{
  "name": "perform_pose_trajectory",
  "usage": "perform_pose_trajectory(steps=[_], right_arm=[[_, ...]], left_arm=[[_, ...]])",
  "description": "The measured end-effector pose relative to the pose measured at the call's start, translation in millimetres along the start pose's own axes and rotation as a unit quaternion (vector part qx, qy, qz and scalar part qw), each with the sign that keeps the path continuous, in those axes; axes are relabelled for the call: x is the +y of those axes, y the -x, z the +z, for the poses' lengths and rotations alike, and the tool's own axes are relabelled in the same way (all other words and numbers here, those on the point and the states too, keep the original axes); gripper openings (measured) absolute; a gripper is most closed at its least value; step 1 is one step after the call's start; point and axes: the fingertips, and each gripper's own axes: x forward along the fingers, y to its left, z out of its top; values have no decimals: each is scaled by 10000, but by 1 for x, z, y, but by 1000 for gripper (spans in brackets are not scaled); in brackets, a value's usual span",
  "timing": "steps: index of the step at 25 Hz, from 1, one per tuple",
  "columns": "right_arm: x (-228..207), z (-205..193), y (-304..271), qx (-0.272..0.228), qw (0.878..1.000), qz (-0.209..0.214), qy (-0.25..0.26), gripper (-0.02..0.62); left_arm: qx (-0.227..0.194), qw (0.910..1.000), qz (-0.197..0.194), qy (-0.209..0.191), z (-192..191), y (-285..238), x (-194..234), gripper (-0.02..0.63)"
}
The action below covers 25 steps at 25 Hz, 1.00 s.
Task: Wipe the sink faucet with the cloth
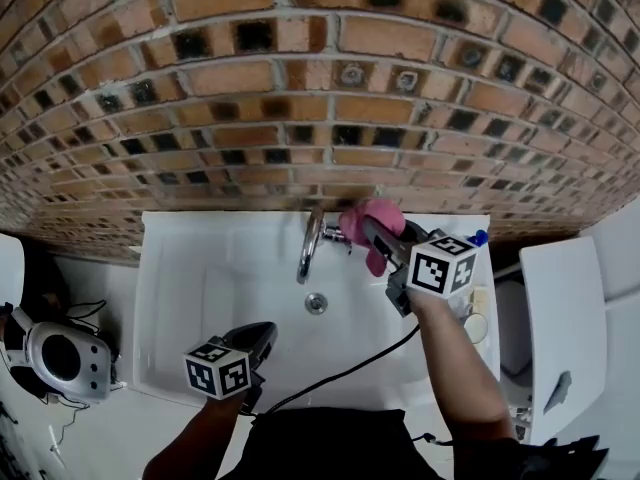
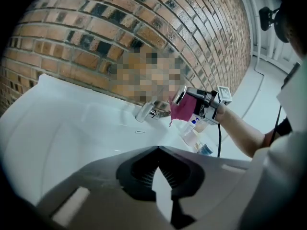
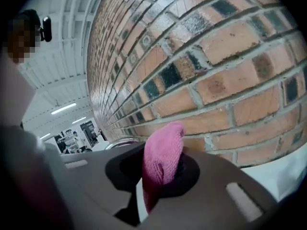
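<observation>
Brick wall (image 1: 300, 88) behind a white sink (image 1: 200, 268), seen from above.

Faucet (image 1: 310, 243): stands at the back of the sink, its spout reaching over the basin towards the drain (image 1: 316, 303).

Cloth (image 1: 375, 218): pink, bunched, just right of the faucet's base. It sits close against the lever, but whether it touches cannot be told. One end hangs loose below the jaws.

Right hand-held gripper (image 1: 368, 233): just right of the faucet, clenched on a fold of the cloth. Its own view shows the fold standing up between the jaws.

Left hand-held gripper (image 1: 262, 333): well in front of the faucet, near the sink's front edge. Its jaws are closed together with nothing between them.

Cable (image 1: 350, 368): runs from the right hand-held gripper across the basin, in front of the faucet.

Likely step: wiping about to start at the faucet's base.

Hazards, as judged:
- Only a fold is pinched, so dragging it over the metal could pull the cloth out of the jaws.
- Hard jaws working this close could knock the lever and start the water.
- The slack cable could catch on the spout during a sweep.
</observation>
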Motion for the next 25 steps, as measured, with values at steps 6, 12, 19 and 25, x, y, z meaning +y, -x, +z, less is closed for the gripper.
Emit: perform_pose_trajectory(steps=[6,12,19,25], right_arm=[[-23,-21,-60,986,9949,158,171,48],[-26,-42,-106,1488,9871,454,-385,48],[-21,-29,-122,1364,9778,754,-1399,47],[-17,-20,-134,1397,9649,965,-2003,48]], left_arm=[[52,9997,53,247,-4,-12,4,5],[47,9990,69,445,-4,-18,10,5],[-3,9980,119,616,-8,-17,26,5],[-46,9980,-3,626,-8,-13,29,4]])
